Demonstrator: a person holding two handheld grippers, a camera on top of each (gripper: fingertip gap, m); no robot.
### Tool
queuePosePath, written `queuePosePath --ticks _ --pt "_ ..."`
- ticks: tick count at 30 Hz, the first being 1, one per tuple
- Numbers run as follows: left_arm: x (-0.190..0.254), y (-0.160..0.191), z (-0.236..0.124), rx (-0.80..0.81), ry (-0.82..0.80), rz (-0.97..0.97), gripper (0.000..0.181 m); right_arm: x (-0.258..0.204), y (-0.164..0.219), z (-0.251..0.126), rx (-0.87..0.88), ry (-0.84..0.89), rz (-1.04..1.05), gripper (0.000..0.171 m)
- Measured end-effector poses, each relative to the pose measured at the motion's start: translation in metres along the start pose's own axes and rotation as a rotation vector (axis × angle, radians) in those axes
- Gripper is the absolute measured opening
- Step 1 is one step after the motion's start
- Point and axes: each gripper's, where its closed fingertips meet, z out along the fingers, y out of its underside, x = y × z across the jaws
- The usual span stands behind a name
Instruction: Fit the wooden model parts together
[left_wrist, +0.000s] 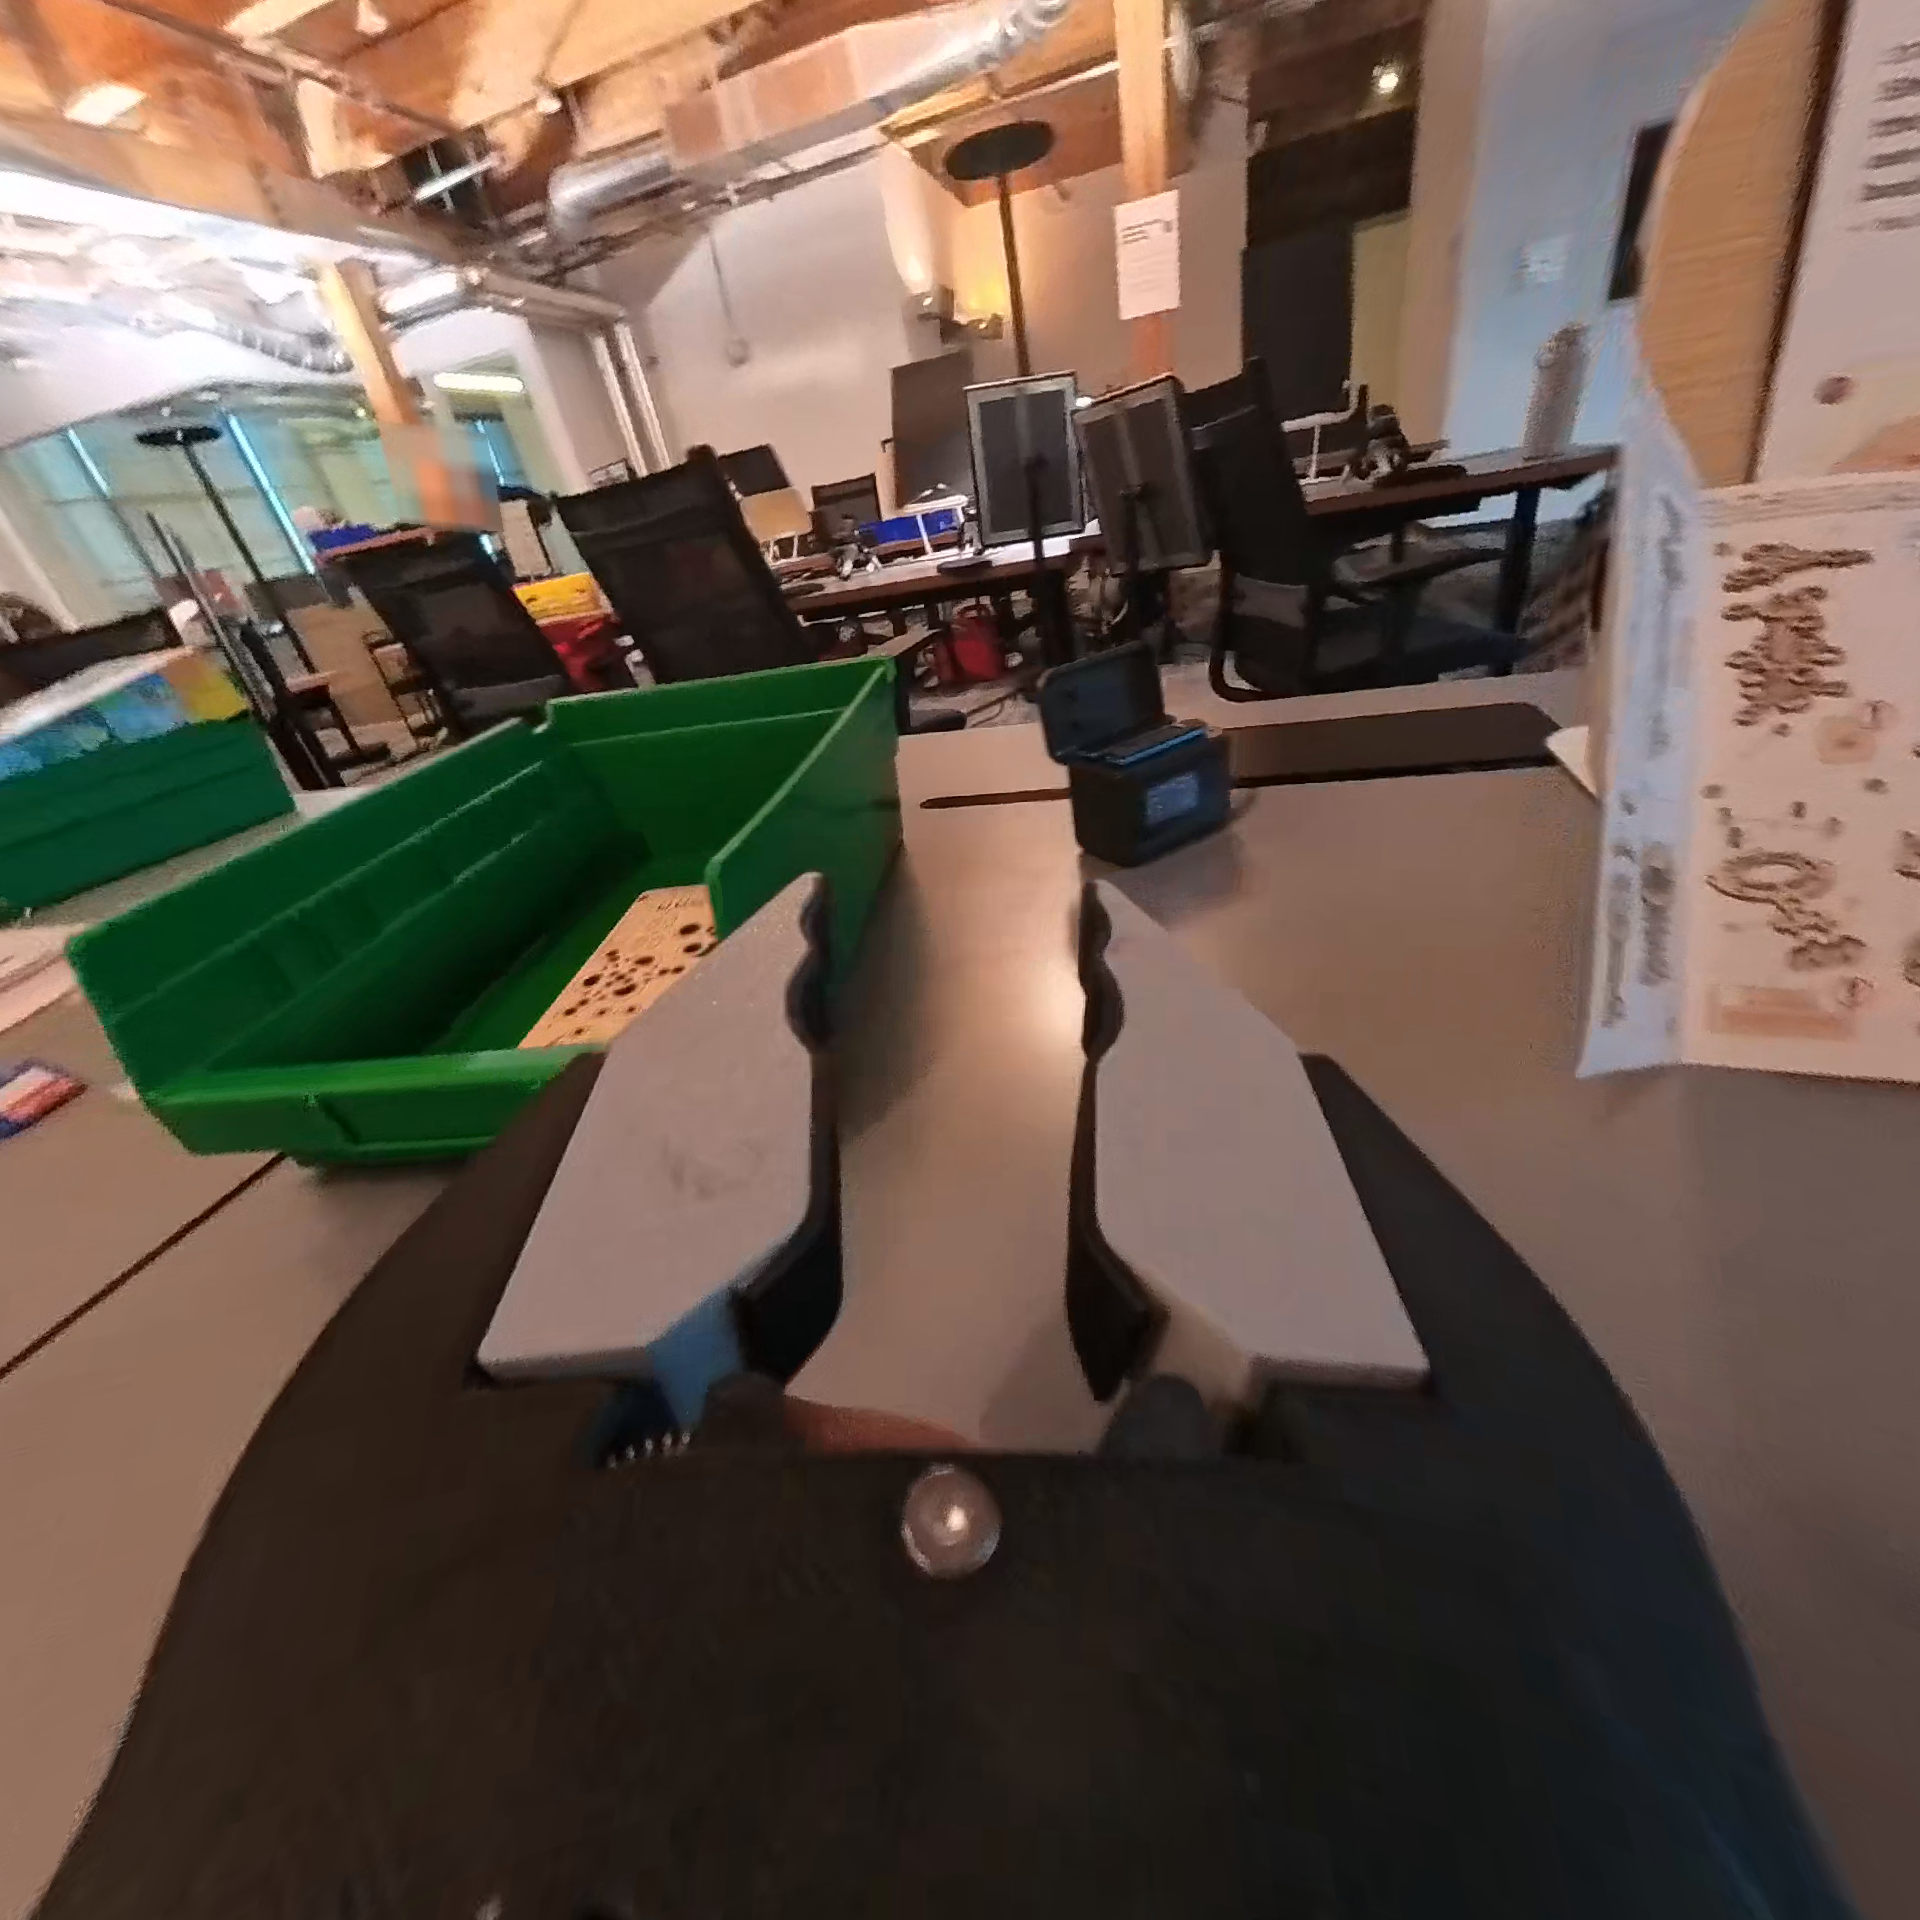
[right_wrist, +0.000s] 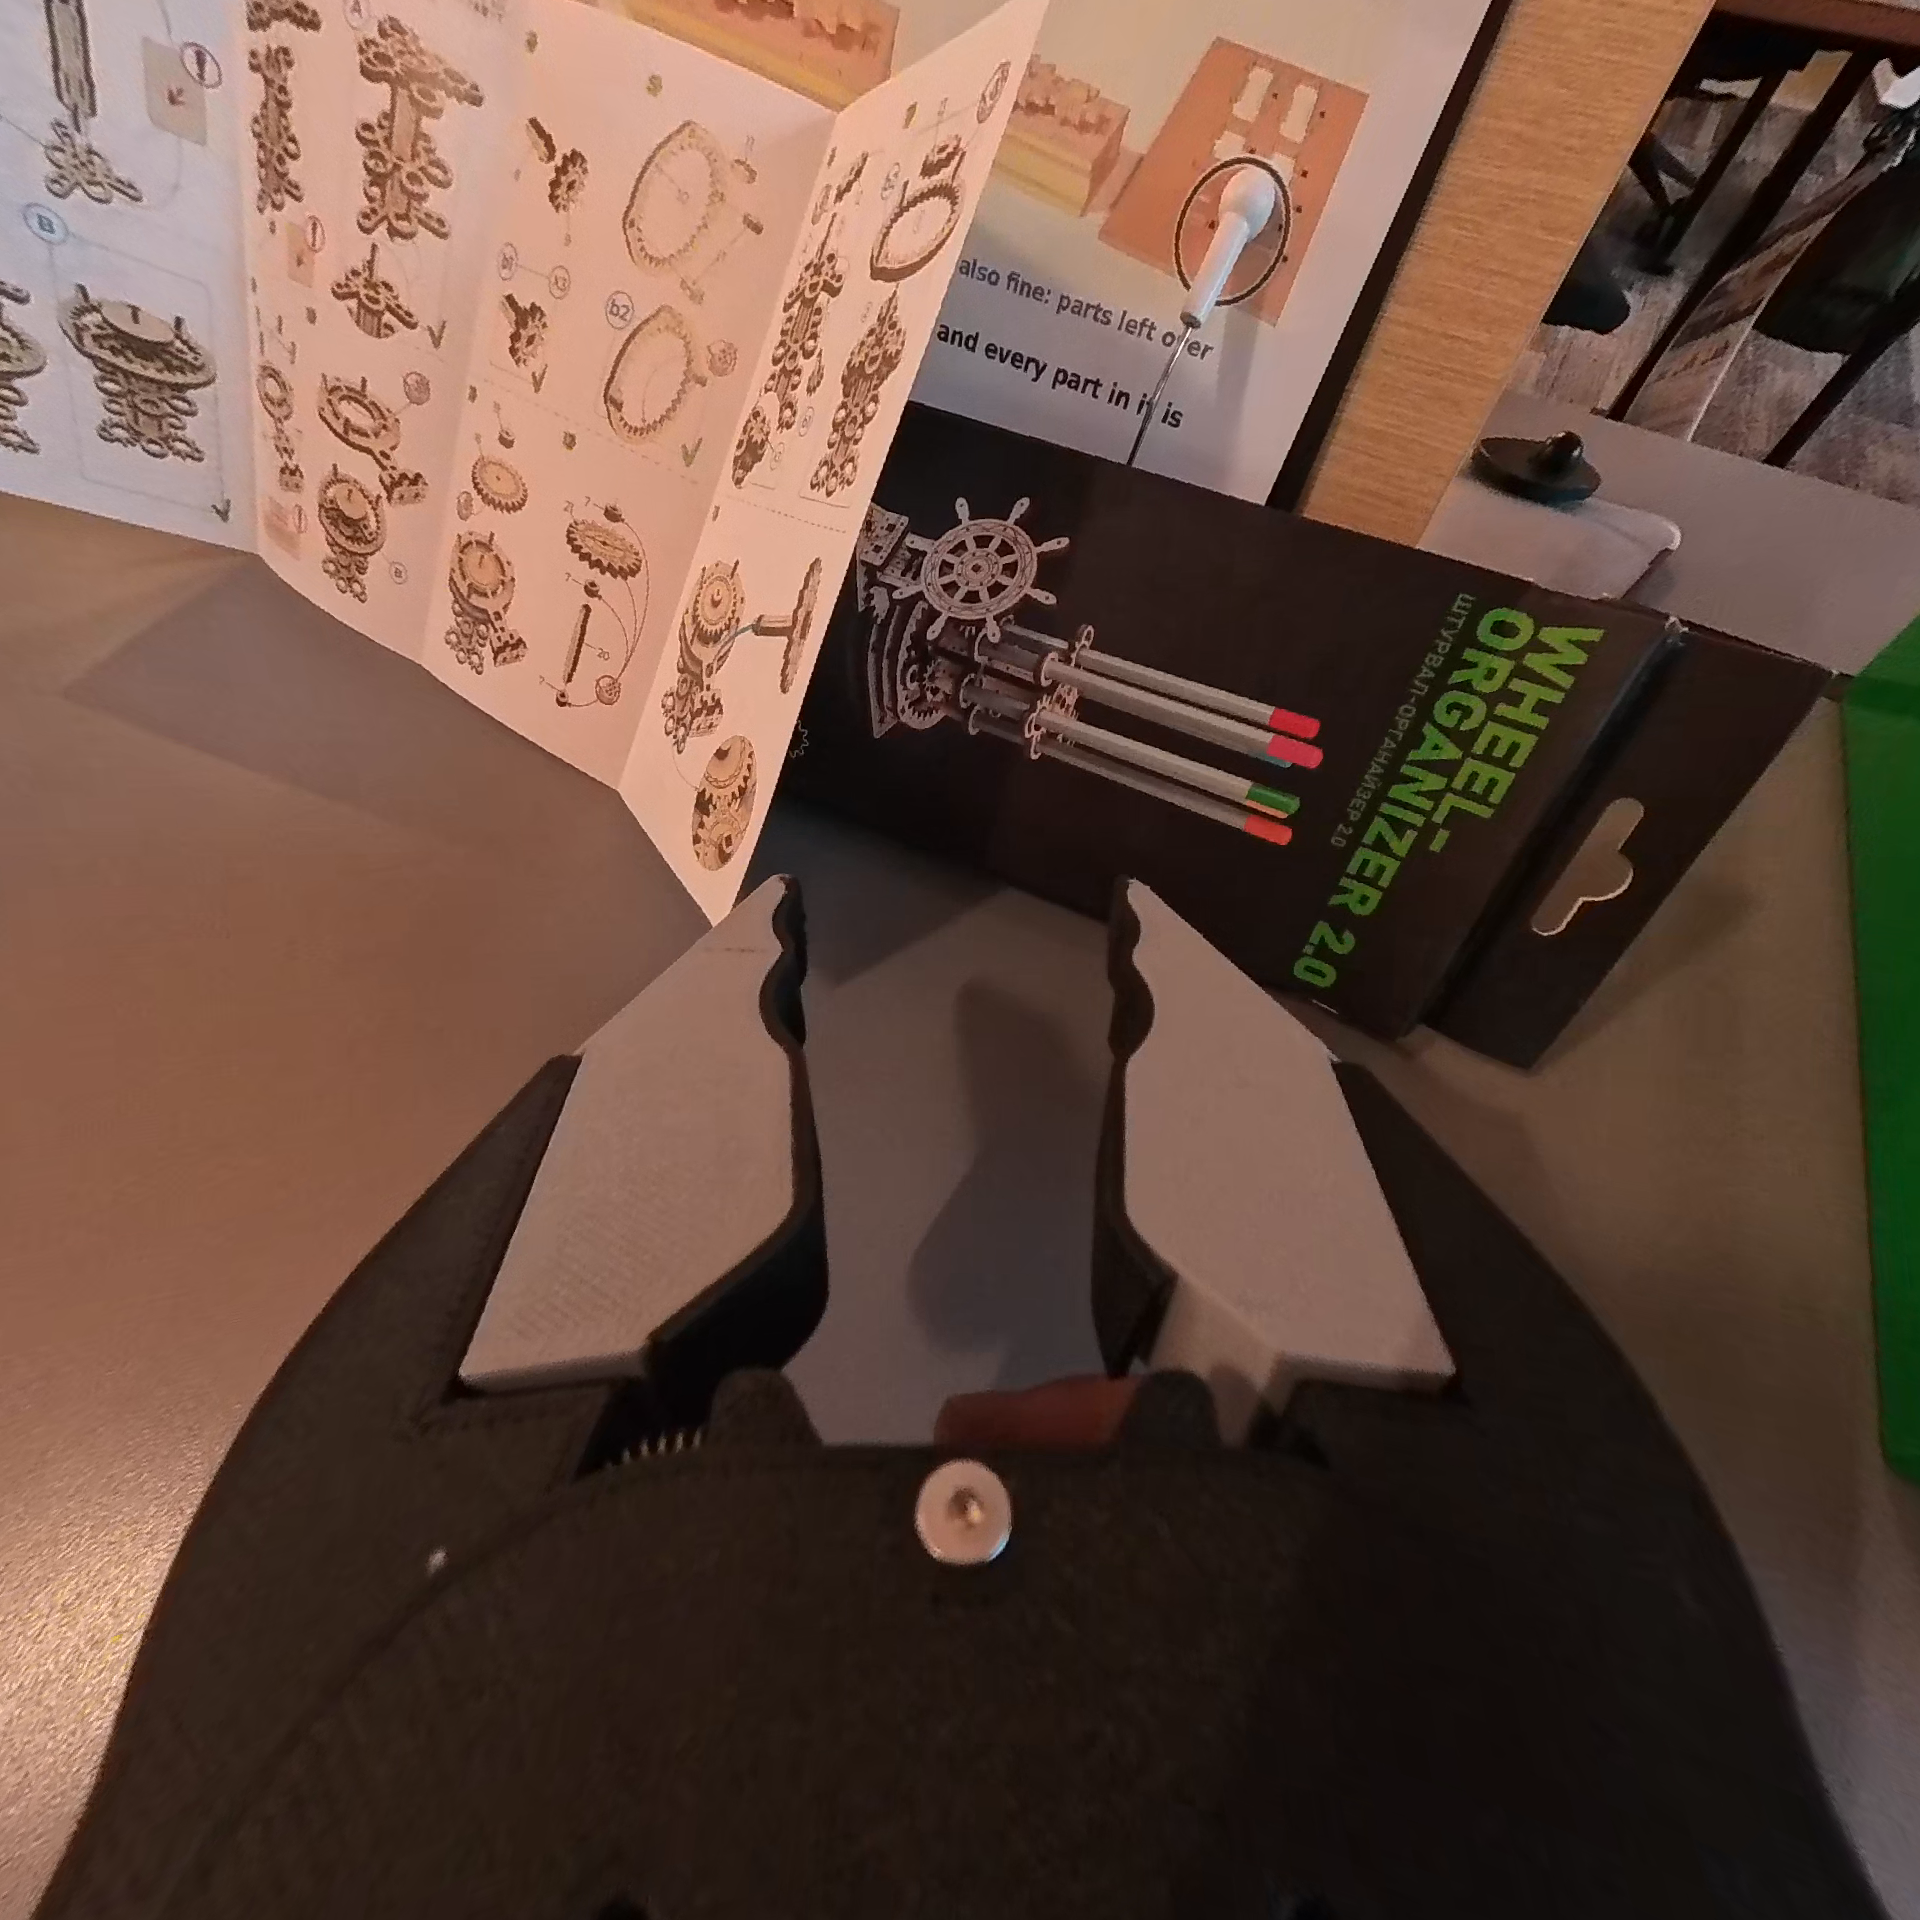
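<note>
My left gripper (left_wrist: 951, 909) is open and empty above the grey table (left_wrist: 1403, 1195). To its left stands a green plastic bin (left_wrist: 499, 883) holding a punched wooden parts sheet (left_wrist: 634, 961) with round holes. My right gripper (right_wrist: 956, 904) is open and empty over the grey table (right_wrist: 260, 987). It points at a black model-kit box (right_wrist: 1195, 748) lying flat and at a folded paper instruction sheet (right_wrist: 540, 343) standing upright to the left. No loose wooden part is visible outside the bin.
A small black case (left_wrist: 1138, 769) with its lid up stands beyond the left gripper. The instruction sheet also stands at the right in the left wrist view (left_wrist: 1787, 769). A printed poster (right_wrist: 1174, 218) leans behind the box. A green bin edge (right_wrist: 1886, 987) is at far right. There is about 45 cm between the tips of the two grippers.
</note>
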Motion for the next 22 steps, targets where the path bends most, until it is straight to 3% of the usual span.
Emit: queuePosePath --ticks 5,11,22 --pt "-0.017 0.003 0.001 -0.007 -0.015 -0.088 0.040 0.000 0.000 0.000 -0.002 -0.002 0.001 0.056" --pt "-0.007 0.001 0.000 -0.001 -0.009 -0.007 0.033 0.000 0.001 0.000 -0.004 0.001 0.000 0.056" --pt "-0.006 0.001 0.000 -0.002 0.006 -0.030 0.033 0.000 0.001 0.000 -0.006 0.000 0.004 0.057"
